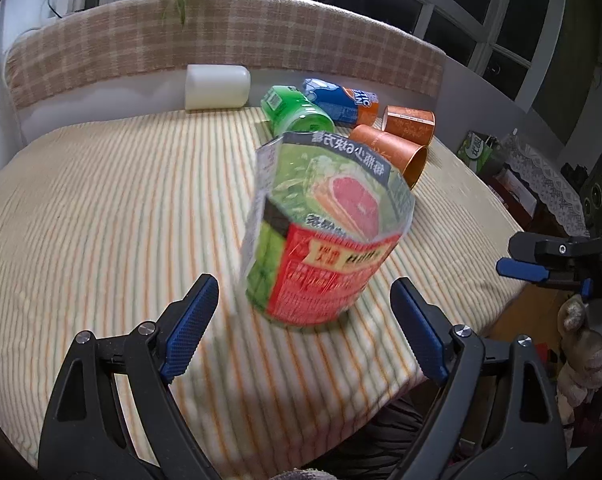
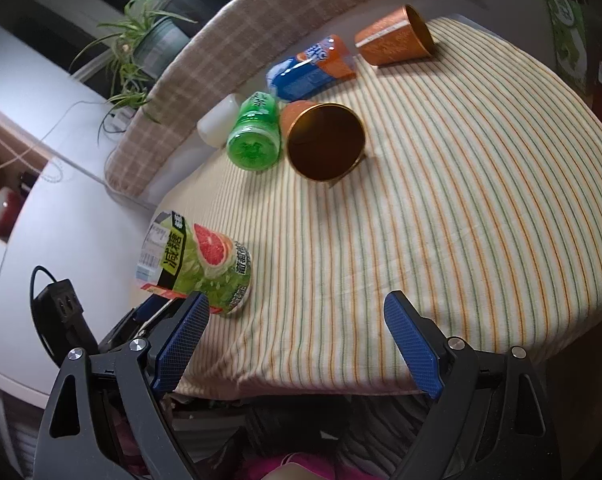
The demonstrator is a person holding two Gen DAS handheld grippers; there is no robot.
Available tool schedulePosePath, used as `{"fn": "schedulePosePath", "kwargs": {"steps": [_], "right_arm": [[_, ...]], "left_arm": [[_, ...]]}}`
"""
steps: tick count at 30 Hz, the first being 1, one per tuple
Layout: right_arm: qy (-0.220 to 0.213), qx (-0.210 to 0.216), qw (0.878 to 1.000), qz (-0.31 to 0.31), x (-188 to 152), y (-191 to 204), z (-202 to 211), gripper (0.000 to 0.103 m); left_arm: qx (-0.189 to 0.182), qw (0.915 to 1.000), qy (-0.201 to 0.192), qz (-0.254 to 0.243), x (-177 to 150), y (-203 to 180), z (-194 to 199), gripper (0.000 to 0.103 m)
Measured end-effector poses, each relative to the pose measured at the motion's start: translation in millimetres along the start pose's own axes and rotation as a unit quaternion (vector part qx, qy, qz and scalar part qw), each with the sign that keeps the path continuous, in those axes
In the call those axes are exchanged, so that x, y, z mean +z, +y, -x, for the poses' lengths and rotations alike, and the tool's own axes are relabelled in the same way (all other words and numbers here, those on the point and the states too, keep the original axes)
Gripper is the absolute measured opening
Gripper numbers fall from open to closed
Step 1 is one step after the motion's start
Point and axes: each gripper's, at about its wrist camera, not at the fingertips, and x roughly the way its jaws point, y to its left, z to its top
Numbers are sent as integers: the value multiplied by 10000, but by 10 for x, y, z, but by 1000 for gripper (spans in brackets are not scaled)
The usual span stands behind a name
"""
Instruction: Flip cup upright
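Note:
A green and red grapefruit-label cup stands on the striped cloth, open end up, blurred. My left gripper is open right in front of it, fingers either side and apart from it. The cup also shows in the right wrist view, at the table's left edge. My right gripper is open and empty over the table's front edge. Two orange cups lie on their sides: one near the middle with its mouth facing me, one at the back.
A green bottle, a blue and orange bottle and a white container lie at the back by a checked cushion. The right gripper shows in the left wrist view. A potted plant stands beyond.

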Motion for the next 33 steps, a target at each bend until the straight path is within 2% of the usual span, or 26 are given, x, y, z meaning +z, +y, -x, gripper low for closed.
{"fn": "schedulePosePath", "kwargs": {"steps": [7, 11, 15, 21, 24, 30, 33], "right_arm": [[-580, -381, 9946, 778, -75, 277, 64, 89], [-1043, -616, 9842, 1290, -119, 464, 125, 89], [-1436, -830, 9713, 1702, -157, 619, 154, 89], [-1901, -987, 9548, 2062, -229, 805, 187, 89], [-2169, -1100, 9450, 2185, -260, 887, 200, 89], [-2576, -1302, 9265, 2416, -341, 1012, 222, 93], [-2667, -1359, 9211, 2491, -366, 1049, 217, 94]], "left_arm": [[424, 9982, -398, 153, -102, 143, 238, 90], [741, 9935, -838, 218, -90, 180, 437, 90], [1111, 9843, -1353, 206, -45, 162, 647, 90], [1368, 9725, -1881, 141, 23, 93, 906, 91], [1425, 9682, -2055, 108, 41, 55, 996, 102], [1482, 9649, -2163, 159, 43, 12, 1059, 103], [1505, 9645, -2164, 175, 54, 8, 1061, 103]]}}
